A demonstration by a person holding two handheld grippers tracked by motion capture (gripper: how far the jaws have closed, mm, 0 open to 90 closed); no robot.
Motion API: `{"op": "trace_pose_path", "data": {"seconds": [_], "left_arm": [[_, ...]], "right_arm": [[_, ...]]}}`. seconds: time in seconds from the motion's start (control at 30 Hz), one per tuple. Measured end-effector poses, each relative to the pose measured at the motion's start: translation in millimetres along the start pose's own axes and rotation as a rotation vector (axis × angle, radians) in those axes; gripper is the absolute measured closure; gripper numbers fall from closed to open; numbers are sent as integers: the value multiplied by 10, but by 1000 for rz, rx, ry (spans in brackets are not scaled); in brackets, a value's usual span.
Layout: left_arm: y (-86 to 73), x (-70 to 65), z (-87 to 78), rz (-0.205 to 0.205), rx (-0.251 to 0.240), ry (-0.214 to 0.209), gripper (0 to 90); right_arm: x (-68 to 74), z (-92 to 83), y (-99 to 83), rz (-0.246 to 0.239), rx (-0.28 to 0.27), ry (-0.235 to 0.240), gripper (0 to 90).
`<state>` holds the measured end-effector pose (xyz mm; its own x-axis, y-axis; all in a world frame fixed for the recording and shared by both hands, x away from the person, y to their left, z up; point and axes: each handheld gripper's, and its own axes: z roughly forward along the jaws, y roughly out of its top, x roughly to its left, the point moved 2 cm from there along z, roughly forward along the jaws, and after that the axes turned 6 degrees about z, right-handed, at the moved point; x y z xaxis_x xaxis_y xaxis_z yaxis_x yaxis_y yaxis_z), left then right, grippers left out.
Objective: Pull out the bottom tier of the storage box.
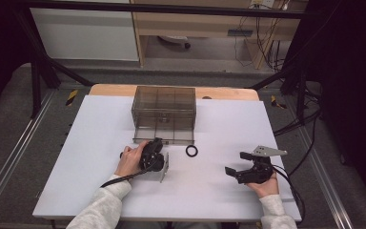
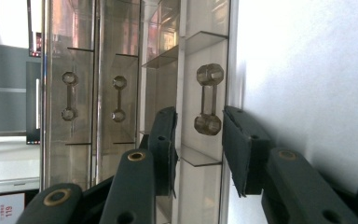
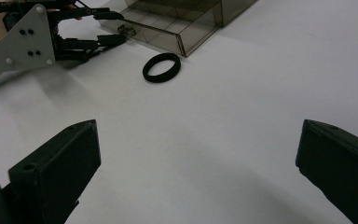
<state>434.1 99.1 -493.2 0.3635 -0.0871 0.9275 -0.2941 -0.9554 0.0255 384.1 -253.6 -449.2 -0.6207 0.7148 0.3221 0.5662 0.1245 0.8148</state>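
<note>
A smoky clear drawer box (image 1: 164, 107) stands at the middle back of the white table. Its bottom drawer (image 3: 168, 28) is pulled out a little. My left gripper (image 1: 158, 142) is turned on its side at that drawer's front. Its jaws stand open on either side of the small drawer handle (image 2: 209, 100), with a gap to each pad. From the right gripper view, the left gripper (image 3: 116, 28) straddles the handle (image 3: 127, 30). A black ring (image 1: 191, 150) lies flat on the table just in front of the box. My right gripper (image 1: 237, 162) rests wide open and holds nothing, to the right of the ring (image 3: 161, 67).
The white table top (image 1: 100, 143) runs wide on both sides of the box. Its wooden back edge (image 1: 109, 89) shows behind the box. Black frame bars and cables stand around the table, and a cable trails from each gripper.
</note>
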Motion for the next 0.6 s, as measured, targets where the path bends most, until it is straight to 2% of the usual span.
{"op": "trace_pose_path", "data": {"seconds": [0.17, 0.47, 0.6], "left_arm": [[-3, 49, -5, -8, 9, -31, 620], [-8, 134, -43, -100, -7, -102, 558], [-12, 159, -70, -145, 4, -127, 537]], "right_arm": [[0, -3, 1, 2, 0, 0, 4], [0, -5, 2, 2, -1, 0, 4], [-1, -6, 2, 1, -1, -1, 4]]}}
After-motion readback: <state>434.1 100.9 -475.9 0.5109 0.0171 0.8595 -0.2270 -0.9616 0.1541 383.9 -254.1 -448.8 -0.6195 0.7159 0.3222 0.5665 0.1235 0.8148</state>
